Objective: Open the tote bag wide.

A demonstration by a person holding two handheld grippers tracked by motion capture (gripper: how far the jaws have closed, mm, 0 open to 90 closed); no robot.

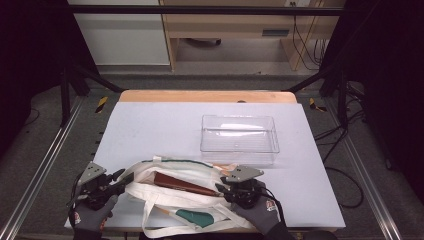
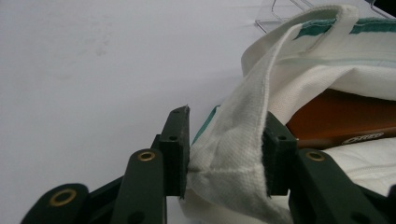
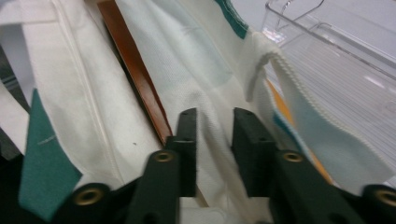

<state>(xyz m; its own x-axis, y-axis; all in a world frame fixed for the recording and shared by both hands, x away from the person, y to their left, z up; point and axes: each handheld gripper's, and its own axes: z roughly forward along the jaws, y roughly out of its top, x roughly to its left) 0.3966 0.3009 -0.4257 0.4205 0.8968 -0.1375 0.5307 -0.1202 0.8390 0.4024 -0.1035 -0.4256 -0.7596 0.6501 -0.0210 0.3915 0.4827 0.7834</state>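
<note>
From the high view I see the tote bag lying at the tabletop's near edge, the left gripper at its left end, the right gripper at its right, and a clear plastic bin just beyond. In the left gripper view, my jaws pinch the bag's strap. In the right gripper view, my jaws clamp a fold of the bag's cloth beside a brown book.

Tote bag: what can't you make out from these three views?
- Brown flat item in the tote bag: high view, canvas covers most of it; what it is is unclear.
- Its label: left gripper view, too small to read.
- Orange item: right gripper view, cloth flap hides most.
- Clear bin: both gripper views cut it off at the frame edge.
</note>
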